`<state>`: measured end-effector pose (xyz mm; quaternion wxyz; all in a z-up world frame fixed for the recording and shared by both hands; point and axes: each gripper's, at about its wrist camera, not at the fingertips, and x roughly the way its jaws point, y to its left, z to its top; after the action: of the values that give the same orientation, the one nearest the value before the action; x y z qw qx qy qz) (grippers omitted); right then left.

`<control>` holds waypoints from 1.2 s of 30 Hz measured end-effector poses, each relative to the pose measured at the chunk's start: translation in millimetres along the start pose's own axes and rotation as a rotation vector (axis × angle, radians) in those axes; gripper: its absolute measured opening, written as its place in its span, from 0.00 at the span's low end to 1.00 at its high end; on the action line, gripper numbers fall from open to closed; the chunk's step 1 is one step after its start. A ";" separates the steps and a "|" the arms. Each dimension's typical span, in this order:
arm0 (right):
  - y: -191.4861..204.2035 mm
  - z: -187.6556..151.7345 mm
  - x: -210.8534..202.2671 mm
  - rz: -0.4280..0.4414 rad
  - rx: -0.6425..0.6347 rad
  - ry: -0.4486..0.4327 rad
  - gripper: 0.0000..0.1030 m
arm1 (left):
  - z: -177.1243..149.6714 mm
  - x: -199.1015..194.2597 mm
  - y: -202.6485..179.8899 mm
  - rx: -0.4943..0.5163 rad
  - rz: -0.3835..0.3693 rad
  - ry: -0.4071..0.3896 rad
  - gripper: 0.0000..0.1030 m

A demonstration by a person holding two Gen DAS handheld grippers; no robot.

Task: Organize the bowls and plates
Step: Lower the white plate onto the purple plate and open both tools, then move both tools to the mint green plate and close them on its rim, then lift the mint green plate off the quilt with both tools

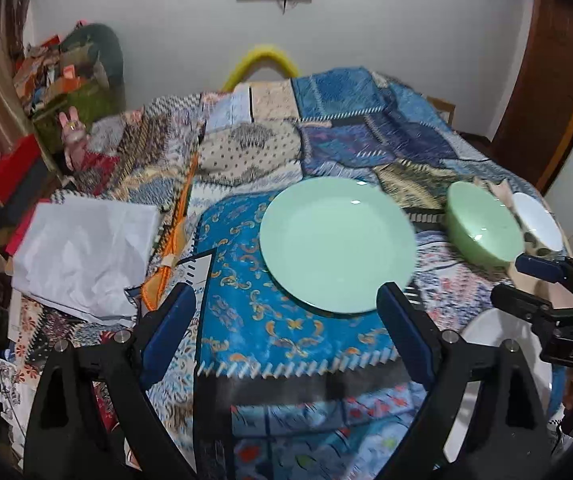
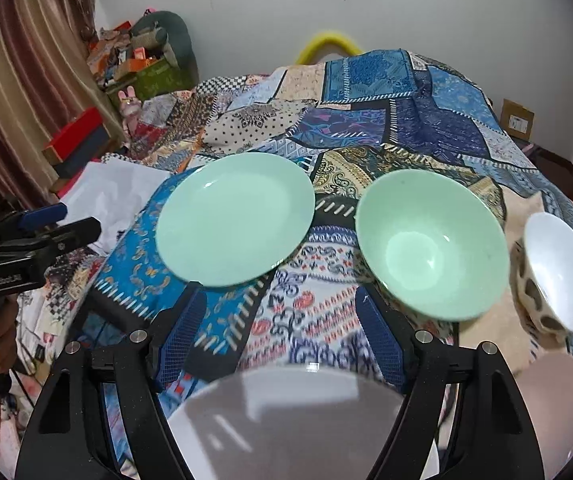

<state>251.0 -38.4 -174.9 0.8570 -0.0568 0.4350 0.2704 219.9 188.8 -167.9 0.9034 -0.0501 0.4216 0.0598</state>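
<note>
I saw a big green plate (image 2: 233, 219) lying flat on the patchwork blanket (image 2: 366, 128). It was round, smooth and empty, and it sat right side up. To its right stood a green bowl (image 2: 432, 246), near the plate but not touching it. The bowl was deep, open side up, with nothing in it. Further right was a small white bowl (image 2: 558, 272) with brown spots on its outside. It stood just beside the green bowl, and it looked empty too. Close to me lay a white plate (image 2: 286, 420), flat and bare. It was blurry, so I could not see its whole edge.
</note>
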 end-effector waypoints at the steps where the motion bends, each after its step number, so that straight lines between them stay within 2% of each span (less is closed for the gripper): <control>1: 0.9 2.5 5.9 0.000 -0.004 0.010 0.72 | 2.5 11.9 5.2 -0.007 -0.009 0.023 0.90; 5: 2.1 9.5 26.6 -0.008 -0.018 0.039 0.68 | 8.7 49.6 20.4 -0.030 -0.053 0.071 0.90; 7: 3.0 12.1 38.5 -0.007 -0.028 0.072 0.57 | 11.2 65.5 27.2 -0.037 -0.072 0.087 0.88; 9: 4.2 13.4 47.6 0.002 -0.033 0.098 0.53 | 13.1 82.8 34.0 -0.048 -0.100 0.117 0.81; 11: 4.8 14.4 54.6 -0.003 -0.037 0.111 0.49 | 15.5 98.9 38.1 -0.057 -0.123 0.152 0.69; 15: 3.4 16.0 66.0 -0.002 -0.031 0.140 0.41 | 21.3 120.6 40.3 -0.046 -0.158 0.180 0.53; 17: 3.3 17.0 71.3 -0.002 -0.032 0.156 0.36 | 24.3 128.9 40.7 -0.049 -0.181 0.194 0.41; 18: 4.1 16.8 73.4 -0.001 -0.035 0.164 0.33 | 26.0 133.9 40.4 -0.052 -0.200 0.204 0.39; 20: 5.1 17.3 77.0 -0.002 -0.039 0.169 0.32 | 28.1 140.8 39.5 -0.055 -0.234 0.220 0.30; 23: 5.1 19.5 82.6 0.000 -0.033 0.174 0.32 | 31.0 147.5 37.5 -0.039 -0.224 0.216 0.29; 31: 2.0 31.1 96.3 0.022 0.036 0.196 0.34 | 40.4 161.1 42.7 -0.088 -0.238 0.222 0.29; 36: -0.3 34.3 99.3 0.028 0.067 0.198 0.33 | 43.3 164.9 42.1 -0.084 -0.242 0.223 0.29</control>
<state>322.9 13.8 -230.9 0.8074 -0.0487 0.5271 0.2606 351.4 247.4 -268.4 0.8486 -0.1446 0.5074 -0.0375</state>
